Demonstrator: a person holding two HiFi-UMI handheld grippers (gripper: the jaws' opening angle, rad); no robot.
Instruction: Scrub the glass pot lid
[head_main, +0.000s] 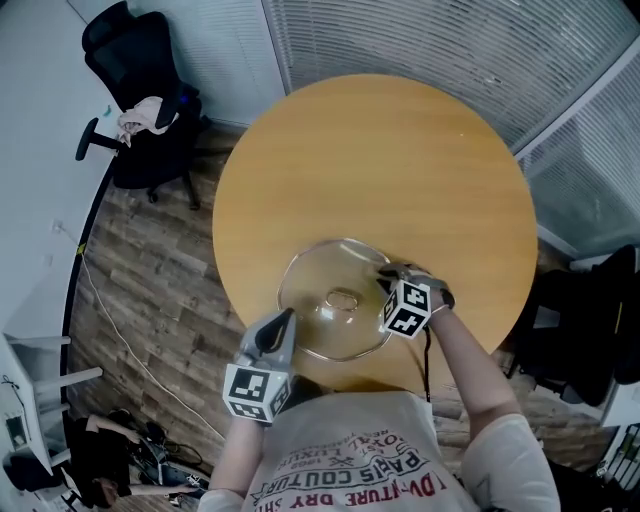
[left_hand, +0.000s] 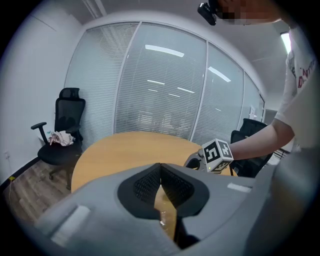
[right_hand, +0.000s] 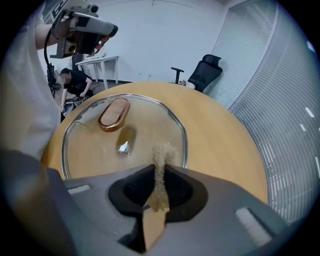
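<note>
Glass lid (head_main: 318, 272) lies flat on round table (head_main: 380, 160), at edge near person, oval handle (right_hand: 114, 114) up. Right tongs (right_hand: 160, 167) closed on tan scrub pad (right_hand: 161, 155), pad at lid's right rim, glass straight ahead. Left tongs (left_hand: 160, 172) closed at near-left rim; whether rim is pinched, unclear.

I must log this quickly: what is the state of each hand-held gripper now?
Left hand-held gripper: closed, apparently on the rim of the glass pot lid.
Right hand-held gripper: closed on a beige scrub pad.
</note>
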